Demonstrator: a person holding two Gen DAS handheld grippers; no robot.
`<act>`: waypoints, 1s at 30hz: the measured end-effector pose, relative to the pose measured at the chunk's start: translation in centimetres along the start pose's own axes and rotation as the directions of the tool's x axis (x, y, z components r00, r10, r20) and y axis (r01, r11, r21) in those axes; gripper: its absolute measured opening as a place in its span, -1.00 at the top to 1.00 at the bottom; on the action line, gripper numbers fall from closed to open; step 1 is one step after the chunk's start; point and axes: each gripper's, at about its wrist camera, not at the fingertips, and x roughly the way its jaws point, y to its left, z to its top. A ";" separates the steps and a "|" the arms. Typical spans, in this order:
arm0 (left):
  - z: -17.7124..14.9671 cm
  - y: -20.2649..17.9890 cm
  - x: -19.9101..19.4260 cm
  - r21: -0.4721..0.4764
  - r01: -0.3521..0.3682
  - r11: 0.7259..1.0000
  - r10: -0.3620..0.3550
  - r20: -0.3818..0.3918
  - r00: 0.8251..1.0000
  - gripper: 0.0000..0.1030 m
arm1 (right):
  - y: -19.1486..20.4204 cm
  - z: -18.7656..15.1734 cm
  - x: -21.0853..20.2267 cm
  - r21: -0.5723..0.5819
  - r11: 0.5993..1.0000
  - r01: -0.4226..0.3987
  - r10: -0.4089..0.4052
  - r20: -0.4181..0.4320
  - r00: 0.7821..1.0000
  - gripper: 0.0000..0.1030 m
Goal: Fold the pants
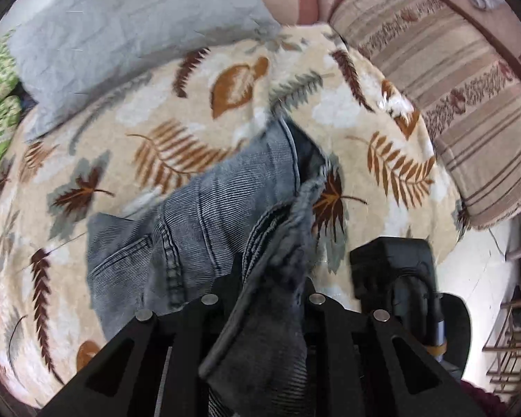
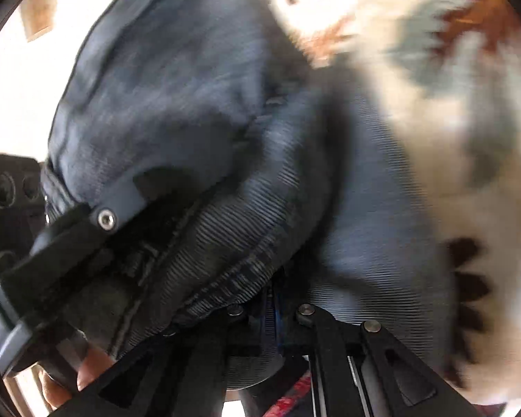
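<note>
The pants point(image 1: 205, 215) were blue-grey denim. Most of them lay spread on a blanket point(image 1: 163, 128) with brown and grey leaves on it. One part of the pants, with a frayed edge, rose up off the blanket and ran right into the left claw point(image 1: 271, 299). The left claw pointed steeply down at the blanket. Its jaws were narrow, and the cloth sat pinched between them. A pocket seam showed on the flat part of the pants, to the left of that claw.

In the right wrist view, the pants point(image 2: 205, 111) filled most of the picture and were very close to the lens. The picture was blurry. A thick hem of the pants was bunched up right at the right claw point(image 2: 271, 312). Its jaws were closed tight with the cloth caught between them. The left claw point(image 2: 97, 222) showed at the left side there, also stuck into the cloth. A bit of a hand point(image 2: 87, 368) showed low down on the left.

The right claw point(image 1: 392, 271) sat just beside the left one.

Farther out lay a grey pillow point(image 1: 121, 38) and a striped cushion point(image 1: 462, 97) at the blanket's edge.
</note>
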 end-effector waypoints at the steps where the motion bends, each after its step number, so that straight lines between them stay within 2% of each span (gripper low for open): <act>1: 0.1 0.1 -0.5 -0.009 -0.008 1.000 0.009 0.007 1.000 0.64 | 0.8 -0.1 1.0 -0.013 0.999 -0.045 0.044 -0.018 0.999 0.89; 4: -0.2 1.0 -2.9 -0.030 -0.060 0.998 0.062 0.071 0.996 0.63 | 2.7 -0.3 3.1 -0.061 0.990 -0.130 0.128 -0.039 0.991 0.89; 6: -0.4 1.7 -2.4 -0.062 -0.102 0.993 0.107 0.083 0.991 0.62 | 2.8 -0.3 4.3 -0.092 0.986 -0.136 0.131 -0.055 0.990 0.89; 8: -0.8 1.5 0.2 -0.040 -0.129 0.991 0.131 0.042 0.990 0.62 | 0.5 -0.7 4.4 -0.005 0.994 -0.113 0.112 -0.063 0.992 0.89; 10: -1.5 1.2 3.0 -0.024 -0.069 0.997 0.068 -0.042 0.997 0.60 | -1.5 -1.1 3.8 0.013 1.000 -0.007 0.007 -0.055 0.998 0.89; 11: -1.8 1.0 3.8 -0.031 -0.033 0.999 0.031 -0.069 0.997 0.59 | -2.2 -1.4 3.2 0.006 0.997 0.080 -0.079 -0.058 0.995 0.89; 12: -2.0 0.9 3.8 -0.039 0.004 0.999 -0.007 -0.071 0.997 0.50 | -2.4 -1.8 2.6 -0.009 0.991 0.133 -0.134 -0.060 0.989 0.88; 13: -2.0 1.0 3.5 -0.046 0.036 0.998 -0.039 -0.066 0.997 0.41 | -2.4 -2.1 1.8 -0.037 0.983 0.180 -0.182 -0.043 0.982 0.89; 14: -1.8 1.3 2.9 -0.059 0.092 0.994 -0.095 -0.059 0.994 0.23 | -2.0 -2.3 0.7 -0.077 0.969 0.235 -0.237 -0.009 0.972 0.89; 16: -1.1 2.8 0.3 -0.092 0.239 0.967 -0.240 -0.005 0.971 0.18 | -1.7 -2.4 -1.3 -0.108 0.949 0.295 -0.291 0.052 0.955 0.89; 18: -0.7 4.3 -2.5 -0.087 0.284 0.955 -0.277 0.085 0.957 0.04 | -1.8 -2.2 -3.3 -0.094 0.926 0.366 -0.354 0.123 0.927 0.89; 20: -0.7 6.2 -5.1 -0.074 0.220 0.973 -0.204 0.178 0.963 -0.31 | -2.0 -1.9 -5.7 -0.062 0.899 0.434 -0.413 0.214 0.885 0.89; 21: -1.0 7.3 -5.8 -0.074 0.134 0.988 -0.116 0.208 0.971 -0.32 | -2.0 -1.8 -6.6 -0.047 0.897 0.440 -0.416 0.251 0.874 0.89; 22: -1.4 8.3 -5.8 -0.076 0.056 0.996 -0.039 0.204 0.978 -0.32 | -1.9 -1.6 -7.4 -0.037 0.905 0.424 -0.398 0.280 0.873 0.89; 23: -1.9 9.3 -5.2 -0.085 0.015 0.996 0.000 0.182 0.983 -0.32 | -1.6 -1.6 -7.8 -0.040 0.912 0.409 -0.381 0.293 0.877 0.89; 25: -3.4 10.5 -3.3 -0.107 -0.009 0.994 0.021 0.115 0.993 -0.31 | -0.4 -1.7 -7.5 -0.098 0.916 0.389 -0.340 0.327 0.882 0.89; 26: -4.3 10.6 -2.1 -0.104 -0.023 0.994 0.031 0.078 0.996 -0.31 | 0.7 0.1 -6.8 -0.131 0.914 0.384 -0.324 0.334 0.885 0.89; 28: -6.0 10.0 0.0 -0.083 -0.077 0.994 0.079 0.031 0.996 -0.31 | 2.5 1.2 -5.2 -0.206 0.908 0.365 -0.295 0.303 0.906 0.89; 29: -6.8 9.6 0.8 -0.070 -0.082 0.994 0.083 0.014 0.996 -0.31 | 3.2 1.9 -4.4 -0.229 0.901 0.367 -0.299 0.284 0.911 0.89; 30: -7.4 9.2 1.5 -0.060 -0.071 0.996 0.071 -0.001 0.997 -0.31 | 3.7 2.5 -2.6 -0.248 0.887 0.389 -0.323 0.269 0.907 0.89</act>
